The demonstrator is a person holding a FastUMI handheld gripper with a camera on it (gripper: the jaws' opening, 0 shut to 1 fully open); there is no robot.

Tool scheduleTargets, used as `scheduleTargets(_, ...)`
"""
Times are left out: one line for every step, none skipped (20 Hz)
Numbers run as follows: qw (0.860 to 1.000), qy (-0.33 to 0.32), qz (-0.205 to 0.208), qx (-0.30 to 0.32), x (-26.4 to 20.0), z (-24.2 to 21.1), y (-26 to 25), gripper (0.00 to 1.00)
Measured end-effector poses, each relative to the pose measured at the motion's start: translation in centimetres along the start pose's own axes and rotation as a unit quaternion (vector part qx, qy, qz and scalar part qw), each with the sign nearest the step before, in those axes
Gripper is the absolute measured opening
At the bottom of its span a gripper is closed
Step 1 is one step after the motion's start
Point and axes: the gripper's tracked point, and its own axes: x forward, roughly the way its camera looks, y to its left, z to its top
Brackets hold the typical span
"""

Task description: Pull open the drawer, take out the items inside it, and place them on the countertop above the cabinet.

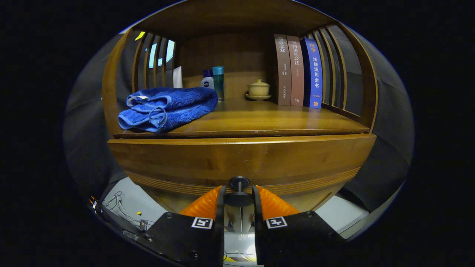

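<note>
Bracketing the small dark round drawer knob (239,182), the gripper (239,202) fingers sit narrowly parted, one on each side; contact unclear. Brown wooden drawer front (241,161) closed. Folded blue towel (167,107) overhangs the bench (267,118) edge above.

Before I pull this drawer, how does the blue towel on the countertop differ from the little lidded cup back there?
The blue towel is soft, folded and lies flat at the countertop's front left corner; the lidded cup is rigid, cream-coloured and stands upright on a saucer near the back, beside the books. The towel looks far bigger. Both rest on the countertop, above the drawer whose knob sits between the gripper's fingers.
</note>
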Motion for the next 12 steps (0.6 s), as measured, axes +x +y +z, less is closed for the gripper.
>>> scheduleTargets(1.0, 0.003, 0.0, 0.001, -0.6, -0.3, 0.0, 0.37)
scheduleTargets(1.0, 0.006, 0.0, 0.003, -1.3, -0.6, 0.0, 0.37)
scheduleTargets(1.0, 0.01, 0.0, 0.004, -2.0, -0.9, -0.1, 0.37)
scheduleTargets(1.0, 0.013, 0.001, 0.005, -2.8, -1.2, 0.0, 0.37)
scheduleTargets(1.0, 0.016, 0.0, 0.005, -3.6, -1.6, -0.1, 0.37)
scheduleTargets(1.0, 0.019, -0.001, 0.006, -4.5, -2.0, -0.2, 0.37)
scheduleTargets(1.0, 0.025, 0.0, 0.006, -5.3, -2.4, -0.1, 0.37)
scheduleTargets(1.0, 0.031, 0.001, 0.008, -6.2, -2.8, -0.1, 0.37)
scheduleTargets(0.999, 0.036, 0.001, 0.01, -7.1, -3.2, -0.1, 0.37)
scheduleTargets(0.999, 0.041, 0.002, 0.011, -7.9, -3.6, -0.2, 0.37)
scheduleTargets(0.999, 0.045, 0.002, 0.012, -8.7, -3.9, -0.2, 0.37)
scheduleTargets(0.999, 0.05, 0.001, 0.014, -9.6, -4.2, -0.2, 0.37)
